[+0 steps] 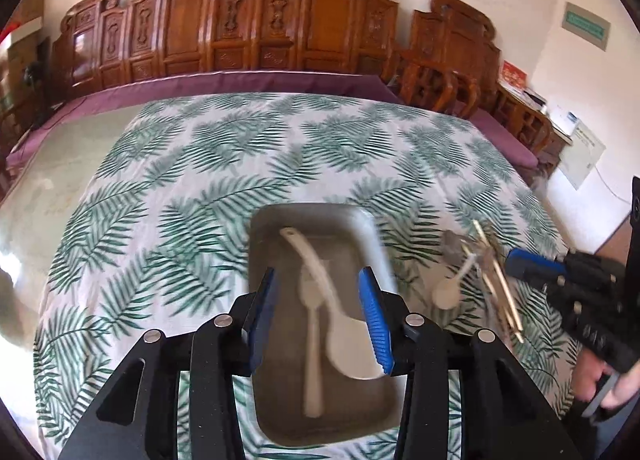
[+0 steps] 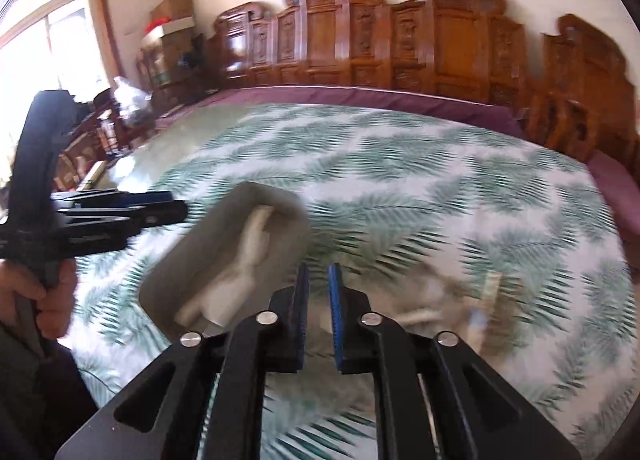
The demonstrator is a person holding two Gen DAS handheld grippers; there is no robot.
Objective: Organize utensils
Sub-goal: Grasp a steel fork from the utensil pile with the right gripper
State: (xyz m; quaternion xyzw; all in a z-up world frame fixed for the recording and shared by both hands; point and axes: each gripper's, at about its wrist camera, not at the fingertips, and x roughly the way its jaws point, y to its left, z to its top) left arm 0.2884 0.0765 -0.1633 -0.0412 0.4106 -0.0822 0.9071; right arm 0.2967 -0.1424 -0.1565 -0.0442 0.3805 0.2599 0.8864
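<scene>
Left tongs (image 1: 320, 316) of mine hang open and empty over the grey tray (image 1: 372, 236) holding white spoons (image 1: 344, 336), while from the right view my right tongs (image 2: 318, 316), slightly parted and empty, risk scattering the blurred loose utensils (image 2: 452, 300) on the desk (image 2: 400, 164).

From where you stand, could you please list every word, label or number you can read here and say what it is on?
Nothing here can be read.
Green sign on the wall: lettering blurred.
Red card on the wooden furniture: too small.
White box with a blue mark: too small.
White sheet hanging beside it: print blurred.
Cardboard boxes in the corner: no legible text.
</scene>
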